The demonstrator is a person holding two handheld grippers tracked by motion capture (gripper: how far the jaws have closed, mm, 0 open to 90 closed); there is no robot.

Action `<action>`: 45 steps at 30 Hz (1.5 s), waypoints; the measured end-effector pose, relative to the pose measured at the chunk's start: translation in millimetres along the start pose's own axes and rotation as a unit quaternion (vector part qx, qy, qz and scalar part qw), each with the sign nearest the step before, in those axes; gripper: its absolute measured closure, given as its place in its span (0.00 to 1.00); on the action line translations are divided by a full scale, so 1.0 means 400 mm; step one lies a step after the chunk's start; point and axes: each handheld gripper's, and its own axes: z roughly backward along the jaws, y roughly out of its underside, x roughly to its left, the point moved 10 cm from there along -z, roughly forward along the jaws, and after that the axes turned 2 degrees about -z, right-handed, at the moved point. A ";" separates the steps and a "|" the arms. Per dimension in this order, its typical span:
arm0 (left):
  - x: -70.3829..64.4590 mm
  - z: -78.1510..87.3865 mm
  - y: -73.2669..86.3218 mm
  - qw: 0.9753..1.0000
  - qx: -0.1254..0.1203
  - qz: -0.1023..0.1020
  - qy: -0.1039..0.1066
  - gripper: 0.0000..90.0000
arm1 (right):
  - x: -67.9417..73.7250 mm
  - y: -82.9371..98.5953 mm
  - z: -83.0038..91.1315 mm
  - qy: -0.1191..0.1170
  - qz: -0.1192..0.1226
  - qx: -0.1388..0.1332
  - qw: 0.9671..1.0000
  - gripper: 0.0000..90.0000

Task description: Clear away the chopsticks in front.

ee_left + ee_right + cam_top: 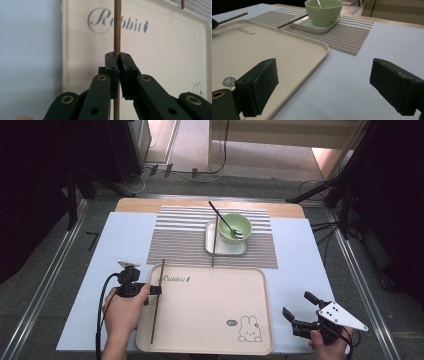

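A beige tray (210, 310) with a rabbit print lies at the table's front. My left gripper (156, 290) is over the tray's left edge, shut on a brown chopstick (155, 315) that runs along that edge. In the left gripper view the jaws (117, 58) pinch the chopstick (117, 30) above the tray (162, 50). A second chopstick (213, 245) leans on a small white plate (212, 247) holding a green bowl (235, 229) with a spoon (225, 222). My right gripper (296, 303) stands open off the tray's right side, nothing between its jaws (327, 85).
A striped placemat (175, 242) lies under the plate at the back of the white table cover (300, 260). In the right gripper view the bowl (324, 11) and plate (312, 26) sit beyond the tray's corner (319, 50). Cables and stands surround the table.
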 end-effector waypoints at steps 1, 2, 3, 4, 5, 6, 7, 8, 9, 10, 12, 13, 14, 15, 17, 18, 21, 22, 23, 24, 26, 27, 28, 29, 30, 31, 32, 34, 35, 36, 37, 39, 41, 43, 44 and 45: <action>0.001 -0.002 0.005 1.000 0.001 0.000 0.000 0.96 | 0.000 0.000 -0.001 0.000 0.002 0.000 1.000 0.09; 0.002 -0.004 0.011 1.000 0.001 0.000 -0.001 0.96 | 0.001 0.000 -0.001 -0.001 0.002 0.001 1.000 0.09; 0.005 -0.007 0.019 1.000 0.005 0.000 -0.003 0.96 | 0.003 0.000 -0.001 -0.001 -0.001 0.001 1.000 0.09; 0.007 -0.009 0.025 1.000 0.007 -0.001 -0.005 0.96 | 0.004 -0.001 -0.002 -0.001 0.000 0.000 1.000 0.09; 0.009 -0.010 0.028 1.000 0.008 -0.001 -0.007 0.96 | 0.005 0.000 -0.002 -0.002 0.002 0.002 1.000 0.09; 0.012 -0.011 0.030 1.000 0.007 0.000 -0.009 0.96 | 0.006 0.000 -0.002 -0.003 0.002 0.002 1.000 0.09; 0.015 -0.013 0.032 1.000 0.006 0.001 -0.009 0.96 | 0.007 0.000 -0.002 -0.002 0.001 0.002 1.000 0.09; 0.016 -0.013 0.034 1.000 0.008 0.001 -0.008 0.96 | 0.007 0.000 -0.002 -0.002 0.001 0.002 1.000 0.09; 0.019 -0.012 0.035 1.000 0.009 0.000 -0.009 0.96 | 0.007 0.001 -0.002 -0.002 0.001 0.002 1.000 0.09; 0.022 -0.012 0.035 1.000 0.007 0.002 -0.011 0.96 | 0.007 0.000 -0.002 -0.002 0.000 0.002 1.000 0.09; 0.024 -0.013 0.036 1.000 0.008 0.001 -0.012 0.96 | 0.006 0.001 -0.002 -0.001 0.001 0.002 1.000 0.09; 0.026 -0.013 0.037 1.000 0.011 0.000 -0.013 0.96 | 0.005 0.001 -0.001 -0.001 0.001 0.002 1.000 0.09; 0.028 -0.014 0.037 1.000 0.011 0.001 -0.016 0.96 | 0.003 0.001 -0.001 0.001 0.001 0.002 1.000 0.09; 0.029 -0.015 0.038 1.000 0.011 0.001 -0.017 0.96 | 0.003 0.001 -0.001 0.000 0.001 0.001 1.000 0.09; 0.031 -0.016 0.038 1.000 0.011 0.001 -0.019 0.96 | 0.003 0.001 -0.001 0.001 -0.001 0.002 1.000 0.09; 0.032 -0.016 0.038 1.000 0.010 0.001 -0.019 0.96 | 0.003 0.001 -0.001 0.001 -0.001 0.002 1.000 0.09; 0.041 -0.014 0.038 1.000 0.006 0.005 -0.019 0.96 | 0.002 0.002 -0.001 0.001 0.001 0.002 1.000 0.09; 0.042 -0.013 0.038 1.000 0.006 0.006 -0.020 0.96 | 0.001 0.003 -0.002 0.001 0.001 0.002 1.000 0.09; 0.043 -0.013 0.037 1.000 0.003 0.008 -0.022 0.96 | 0.001 0.002 -0.002 0.001 0.001 0.002 1.000 0.09; 0.045 -0.011 0.037 1.000 0.003 0.007 -0.024 0.96 | 0.001 0.002 -0.002 0.002 0.000 0.001 1.000 0.09; 0.047 -0.010 0.037 1.000 0.002 0.007 -0.027 0.96 | 0.001 0.002 -0.002 0.002 0.000 0.002 1.000 0.09; 0.049 -0.009 0.037 1.000 0.003 0.006 -0.027 0.96 | 0.001 0.002 -0.002 0.002 0.000 0.002 1.000 0.09; 0.051 -0.008 0.037 0.999 0.002 0.005 -0.033 0.96 | 0.002 0.002 -0.001 0.001 0.001 0.002 1.000 0.09; 0.052 -0.007 0.036 0.999 0.001 0.003 -0.036 0.96 | 0.002 0.002 -0.001 0.001 0.001 0.002 1.000 0.09; 0.053 -0.006 0.036 0.999 0.000 0.003 -0.040 0.95 | 0.002 0.002 -0.001 0.001 0.000 0.002 1.000 0.09; 0.055 -0.005 0.036 0.999 0.001 0.001 -0.042 0.95 | 0.001 0.002 -0.001 0.001 0.001 0.002 1.000 0.09; 0.056 -0.005 0.036 0.999 0.000 0.000 -0.042 0.95 | 0.001 0.002 -0.002 0.002 0.000 0.001 1.000 0.09; 0.056 -0.005 0.035 0.999 -0.003 -0.001 -0.043 0.95 | 0.002 0.003 -0.002 0.001 0.000 0.002 1.000 0.09; 0.055 -0.006 0.035 0.999 -0.004 -0.001 -0.044 0.95 | 0.002 0.003 -0.002 0.001 0.000 0.002 1.000 0.09; 0.055 -0.006 0.035 0.999 -0.004 -0.001 -0.044 0.95 | 0.002 0.003 -0.002 0.001 0.000 0.002 1.000 0.09; 0.055 -0.006 0.035 0.999 -0.004 -0.001 -0.044 0.95 | 0.002 0.003 -0.002 0.001 0.000 0.002 1.000 0.09; 0.055 -0.006 0.036 0.999 -0.002 -0.003 -0.046 0.95 | 0.001 0.003 -0.002 0.001 0.000 0.002 1.000 0.09; 0.055 -0.006 0.036 0.999 -0.002 -0.003 -0.046 0.95 | 0.001 0.002 -0.002 0.002 0.000 0.001 1.000 0.09; 0.055 -0.005 0.035 0.999 -0.004 -0.003 -0.047 0.95 | 0.001 0.003 -0.002 0.001 0.000 0.002 1.000 0.09; 0.056 -0.005 0.035 0.999 -0.005 -0.004 -0.051 0.95 | 0.001 0.003 -0.001 0.001 -0.002 0.002 1.000 0.09; 0.056 -0.004 0.036 0.999 -0.005 -0.005 -0.054 0.95 | 0.001 0.003 -0.001 0.001 -0.002 0.002 1.000 0.09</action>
